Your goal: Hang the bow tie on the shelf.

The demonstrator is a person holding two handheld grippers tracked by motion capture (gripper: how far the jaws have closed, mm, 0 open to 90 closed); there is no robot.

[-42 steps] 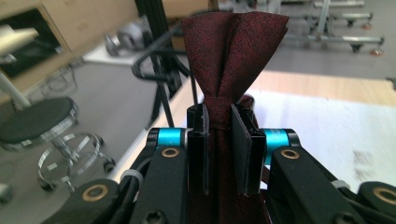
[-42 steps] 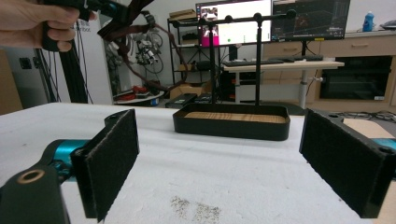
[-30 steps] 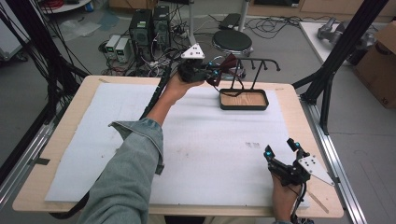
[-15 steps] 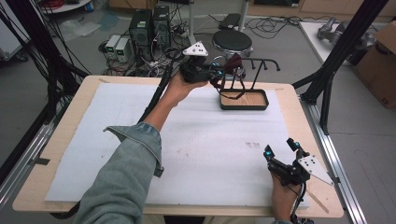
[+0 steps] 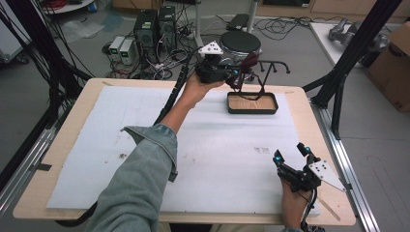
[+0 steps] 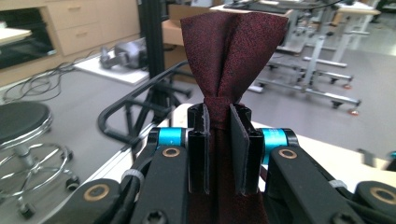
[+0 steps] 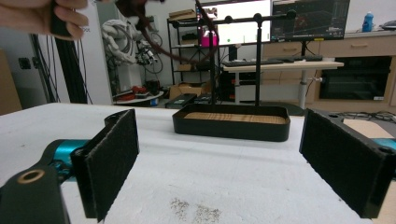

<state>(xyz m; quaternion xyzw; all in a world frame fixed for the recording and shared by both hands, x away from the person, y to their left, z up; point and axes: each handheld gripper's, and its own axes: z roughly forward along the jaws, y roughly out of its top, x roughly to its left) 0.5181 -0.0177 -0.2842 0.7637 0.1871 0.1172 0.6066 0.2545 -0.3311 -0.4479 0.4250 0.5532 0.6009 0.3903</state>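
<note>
Left gripper raised at the far edge of the table, just left of the stand. Jaws pressed together on a dark red necktie; in the left gripper view the fabric is pinched into a narrow waist between the pads and fans out wide above them. In the high view the necktie hangs from the gripper next to the top bar of the stand, and a strand of it runs down toward the tray; whether it touches the bar I cannot tell.

Stand: black metal rack with a knobbed crossbar, rising from a black tray with a wood-grain floor, at the far right of the white mat.

Right gripper rests low at the near right corner of the mat, well apart from the tray. Jaws spread wide, nothing between them; the right gripper view looks between its pads at the tray and the rack uprights.
</note>
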